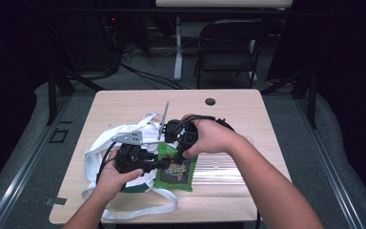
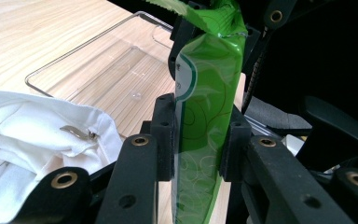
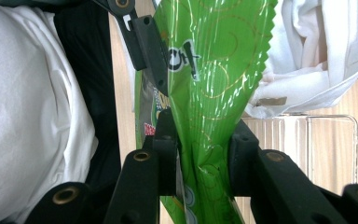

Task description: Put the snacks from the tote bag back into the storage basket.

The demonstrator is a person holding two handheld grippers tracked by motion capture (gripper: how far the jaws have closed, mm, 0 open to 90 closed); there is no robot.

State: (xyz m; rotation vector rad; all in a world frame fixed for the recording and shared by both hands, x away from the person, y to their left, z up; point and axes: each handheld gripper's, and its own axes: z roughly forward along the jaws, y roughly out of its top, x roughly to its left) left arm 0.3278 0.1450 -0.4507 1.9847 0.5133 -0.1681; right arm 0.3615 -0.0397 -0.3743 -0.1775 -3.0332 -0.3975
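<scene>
A green snack packet hangs just above the light wooden table, gripped from two sides. My left gripper comes in from the left and is shut on it. In the left gripper view its pads pinch the packet flat. My right gripper reaches down from above, and in the right gripper view it is shut on the crinkled packet near its serrated edge. The left gripper's black finger presses the same packet farther up.
A white cloth bag with long straps lies on the table's left half, under my left hand. A clear plastic tray lies flat to the right of the packet. Behind the table stands a dark folding chair.
</scene>
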